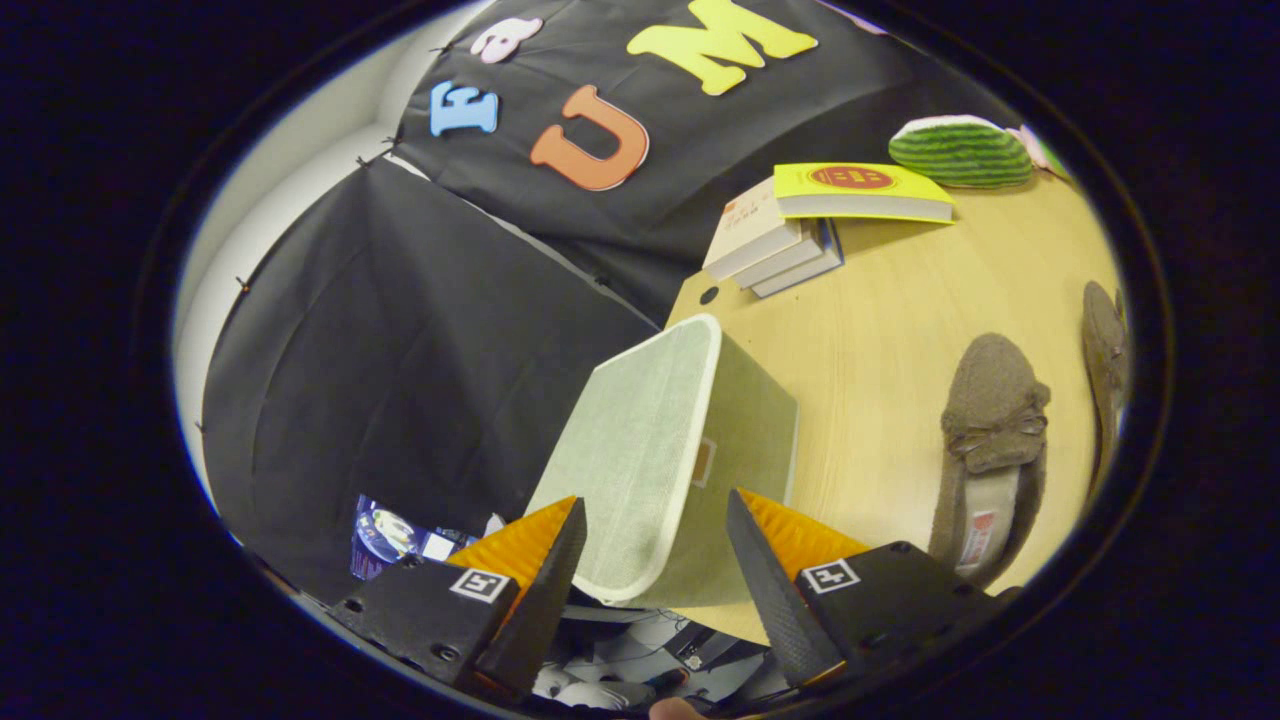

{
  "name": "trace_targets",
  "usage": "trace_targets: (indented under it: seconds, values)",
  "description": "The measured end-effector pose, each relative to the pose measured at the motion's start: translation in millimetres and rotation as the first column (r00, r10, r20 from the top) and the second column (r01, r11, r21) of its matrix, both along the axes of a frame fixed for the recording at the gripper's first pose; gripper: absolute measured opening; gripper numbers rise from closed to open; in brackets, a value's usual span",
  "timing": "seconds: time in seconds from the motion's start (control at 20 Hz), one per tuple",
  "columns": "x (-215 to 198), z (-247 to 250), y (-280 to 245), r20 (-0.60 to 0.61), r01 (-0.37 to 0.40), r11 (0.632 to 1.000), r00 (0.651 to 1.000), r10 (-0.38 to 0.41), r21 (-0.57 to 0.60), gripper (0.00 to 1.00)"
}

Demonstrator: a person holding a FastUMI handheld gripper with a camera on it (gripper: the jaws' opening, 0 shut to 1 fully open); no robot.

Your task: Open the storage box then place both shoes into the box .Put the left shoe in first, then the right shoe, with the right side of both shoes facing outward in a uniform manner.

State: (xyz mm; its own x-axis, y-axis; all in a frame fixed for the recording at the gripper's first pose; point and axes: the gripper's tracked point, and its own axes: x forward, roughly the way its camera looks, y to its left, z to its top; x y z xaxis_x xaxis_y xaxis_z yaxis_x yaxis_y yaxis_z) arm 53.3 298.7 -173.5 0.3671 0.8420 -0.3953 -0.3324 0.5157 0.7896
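The gripper (655, 535) hangs with its fingers spread wide, gripping nothing, and the pale green storage box (670, 450) sits just ahead, its lower end dipping between them. The box stands on the wooden table (880, 320). Beside it lies one brown shoe (990, 440), the other shoe (1105, 360) farther out. Books (800, 225) are stacked beyond.

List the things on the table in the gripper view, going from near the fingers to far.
Hand-held gripper, open, fingers either side of the storage box's near end → storage box → book stack → watermelon-patterned object.
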Motion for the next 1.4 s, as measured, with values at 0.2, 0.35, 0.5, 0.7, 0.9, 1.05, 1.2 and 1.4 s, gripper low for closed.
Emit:
trace_targets:
  seconds: [0.2, 0.35, 0.5, 0.7, 0.9, 1.05, 1.2, 1.4]
  values:
    - [-5.7, -5.8, 11.6, -0.054, -0.032, 0.999, 0.998, 0.033, 0.016, 0.76]
    - [-3.3, -15.4, 20.3, -0.086, -0.043, 0.999, 0.995, 0.045, 0.028, 0.66]
    - [-5.7, -14.3, 26.6, -0.127, -0.047, 0.997, 0.990, 0.053, 0.054, 0.51]
    - [-6.0, -4.9, 21.5, -0.154, -0.018, 0.997, 0.988, 0.031, 0.081, 0.20]
    - [-9.6, 10.8, 21.5, -0.124, -0.013, 0.997, 0.992, 0.023, 0.079, 0.06]
    - [-12.2, 43.1, 29.9, -0.109, -0.012, 0.989, 0.994, 0.028, 0.146, 0.06]
    - [-17.3, 77.3, 42.9, -0.073, -0.019, 0.982, 0.997, 0.033, 0.190, 0.06]
    - [-28.1, 126.1, 83.3, 0.003, -0.084, 0.972, 0.996, 0.085, 0.218, 0.06]
